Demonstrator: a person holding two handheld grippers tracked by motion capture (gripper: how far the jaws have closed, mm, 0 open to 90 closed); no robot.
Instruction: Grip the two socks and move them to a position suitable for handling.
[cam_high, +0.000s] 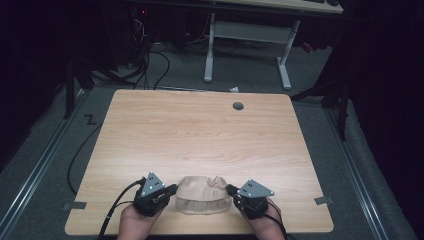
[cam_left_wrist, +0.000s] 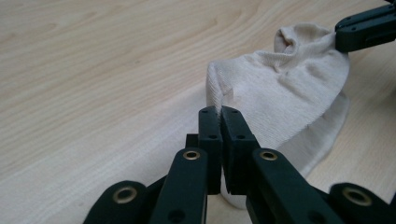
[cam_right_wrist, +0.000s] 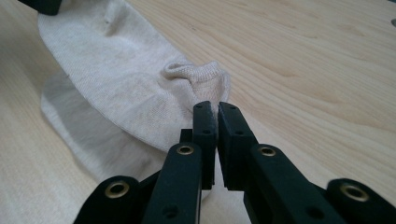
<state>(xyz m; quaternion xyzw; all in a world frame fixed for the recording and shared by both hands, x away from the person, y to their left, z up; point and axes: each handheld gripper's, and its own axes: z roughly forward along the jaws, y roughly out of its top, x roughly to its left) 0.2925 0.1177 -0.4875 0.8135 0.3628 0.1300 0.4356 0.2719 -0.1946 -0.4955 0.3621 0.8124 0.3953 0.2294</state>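
- Left gripper (cam_left_wrist: 219, 112): jaws pinched together on one end of the sock (cam_left_wrist: 289, 88), a thin fold of cream knit caught between the pads.
- Right gripper (cam_right_wrist: 217, 108): jaws likewise nipped on the sock's other end, just beside the puckered cuff (cam_right_wrist: 196, 71); only a sliver of fabric between the pads.
- Sock hangs between the two grips, its upper layer lifted in a shallow arch, the lower layer sagging to the table beneath.
- Seen from the high view, the sock (cam_high: 202, 192) sits close to the near edge of the table (cam_high: 200, 130), about midway between the near corners; left gripper (cam_high: 173, 190) at its left end, right gripper (cam_high: 230, 190) at its right.
- A hand (cam_high: 135, 222) behind each gripper, at the near edge.
- Grey round cap (cam_high: 238, 106) set in the tabletop near the far edge, well apart from the sock.
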